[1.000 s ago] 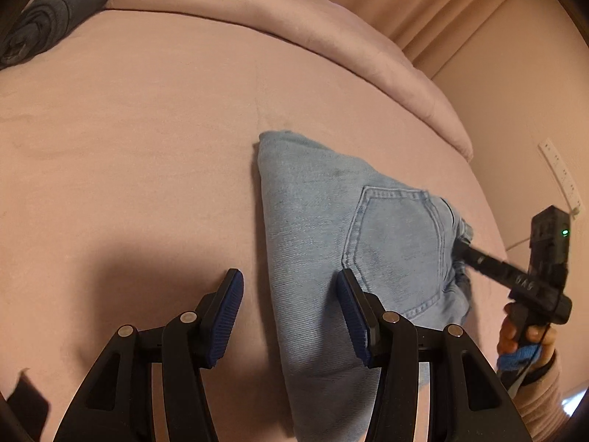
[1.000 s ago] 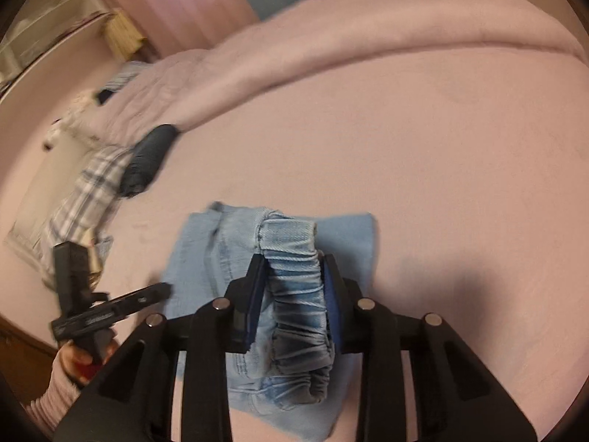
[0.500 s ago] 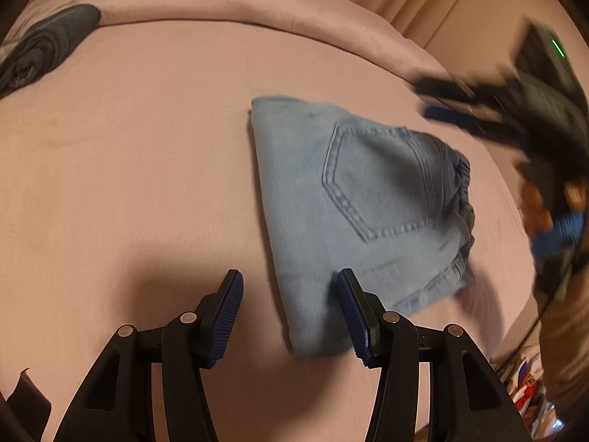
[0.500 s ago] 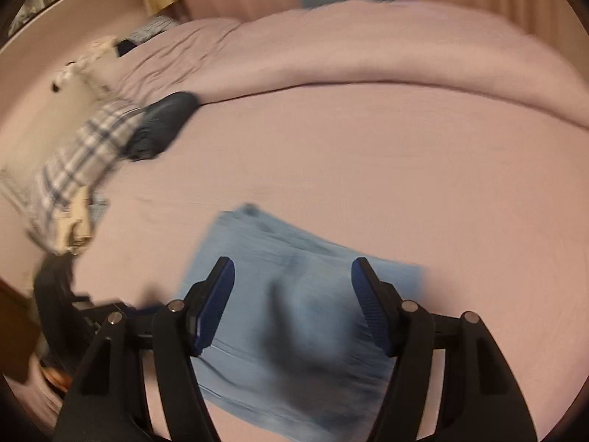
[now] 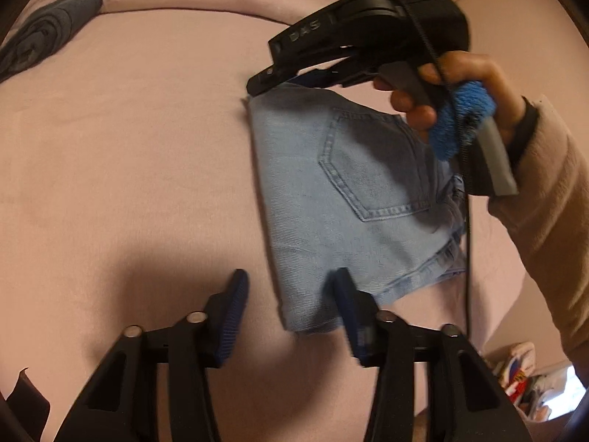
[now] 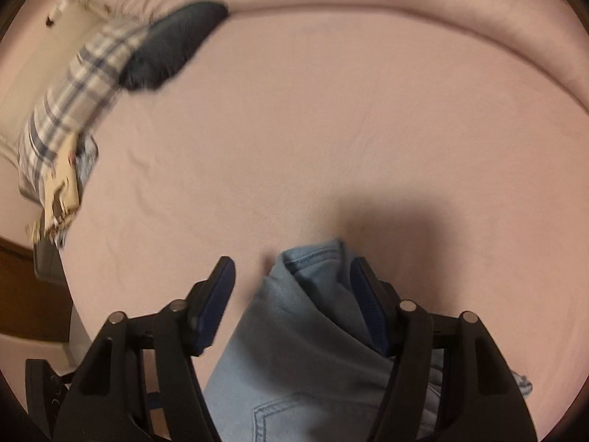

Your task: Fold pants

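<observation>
Two grippers are seen over the folded pants (image 5: 353,199), which lie flat on the pink bedspread (image 5: 129,154) as a compact denim packet, back pocket up. The left gripper (image 5: 291,309) is held partly open at the near corner; its jaws have just been closing, one pad over the cloth and one over bare bedspread, nothing pinched. The right gripper (image 6: 291,298) is poised at the far corner, jaws also just closing, a bit of folded edge between the pads but not squeezed yet as far as can be told. Denim like this is judged fairly stiff and a bit heavy, not slippery, so layers should stay stacked. Thick folded edges or corners are probably best grabbed, all layers together, not just the top one.
</observation>
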Tool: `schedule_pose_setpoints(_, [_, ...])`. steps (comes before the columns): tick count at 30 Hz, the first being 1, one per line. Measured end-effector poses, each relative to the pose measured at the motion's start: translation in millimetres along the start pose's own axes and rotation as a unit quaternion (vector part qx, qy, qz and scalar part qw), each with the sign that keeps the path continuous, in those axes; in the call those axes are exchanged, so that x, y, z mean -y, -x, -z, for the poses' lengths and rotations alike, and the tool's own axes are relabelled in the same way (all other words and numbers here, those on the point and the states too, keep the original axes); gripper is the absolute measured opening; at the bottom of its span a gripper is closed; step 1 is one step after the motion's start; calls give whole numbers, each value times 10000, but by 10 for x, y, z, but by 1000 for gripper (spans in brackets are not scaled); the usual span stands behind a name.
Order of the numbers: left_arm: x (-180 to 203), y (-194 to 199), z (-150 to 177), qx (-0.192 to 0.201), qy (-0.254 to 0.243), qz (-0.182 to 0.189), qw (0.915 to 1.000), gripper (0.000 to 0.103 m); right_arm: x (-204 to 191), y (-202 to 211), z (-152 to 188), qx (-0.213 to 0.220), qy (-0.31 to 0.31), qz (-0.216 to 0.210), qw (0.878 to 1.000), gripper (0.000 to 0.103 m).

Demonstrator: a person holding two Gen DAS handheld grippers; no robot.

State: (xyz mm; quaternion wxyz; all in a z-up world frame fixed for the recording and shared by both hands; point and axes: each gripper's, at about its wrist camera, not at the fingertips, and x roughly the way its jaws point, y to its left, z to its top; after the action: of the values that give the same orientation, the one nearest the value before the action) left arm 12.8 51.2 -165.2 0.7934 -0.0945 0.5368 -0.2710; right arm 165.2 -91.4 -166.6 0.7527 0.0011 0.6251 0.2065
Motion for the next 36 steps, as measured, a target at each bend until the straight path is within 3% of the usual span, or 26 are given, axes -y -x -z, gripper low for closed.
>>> schedule_pose_setpoints(1, [6, 0, 4, 0, -6, 97, 10000, 28, 12, -31, 15, -84, 36, 63, 9999, 33])
schedule_pose_setpoints(2, [25, 4, 13, 17, -40, 104, 9999, 27, 22, -26, 14, -95, 39, -21, 9999, 28])
schedule_pose_setpoints(4, [83, -2, 44, 65, -205, -13, 9998, 24, 11, 37, 13, -9, 170, 61, 9998, 6])
schedule_pose_setpoints(8, [91, 19, 103, 94, -125, 70, 9999, 21, 199, 84, 8, 14, 5, 124, 9999, 5])
schedule_pose_setpoints(10, [87, 3, 116, 56, -180, -20, 9998, 20, 179, 34, 44, -23, 162, 339, 9993, 5])
schedule_pose_setpoints(17, [308, -64, 170, 65, -248, -372, 9990, 20, 236, -23, 28, 51, -125, 500, 9987, 5])
schedule_pose_setpoints(19, [406, -2, 302, 33, -324, -441, 9985, 20, 235, 0, 30, 156, -211, 616, 9978, 5])
schedule_pose_setpoints(21, [429, 8, 381, -23, -200, -351, 9992, 20, 185, 130, 57, 531, -174, 673, 9962, 5])
schedule_pose_setpoints(22, [422, 25, 408, 27, -121, -339, 9993, 20, 185, 230, 72, 732, -224, 649, 9949, 10])
schedule_pose_setpoints(26, [436, 169, 351, 447, 63, -257, 9987, 20, 171, 774, 241, 1315, -322, 23, 9908, 12])
schedule_pose_setpoints(28, [488, 238, 275, 666, 45, -298, 9973, 26, 153, 998, 407, 1432, -227, -17, 9894, 27])
schedule_pose_setpoints(31, [511, 288, 164, 911, 14, -341, 9953, 40, 210, 1209, 746, 1528, -173, 18, 9881, 40])
schedule_pose_setpoints(36, [340, 297, 76, 909, 9, -413, 9950, 40, 527, 1311, 1371, 1602, -741, 120, 9842, 48])
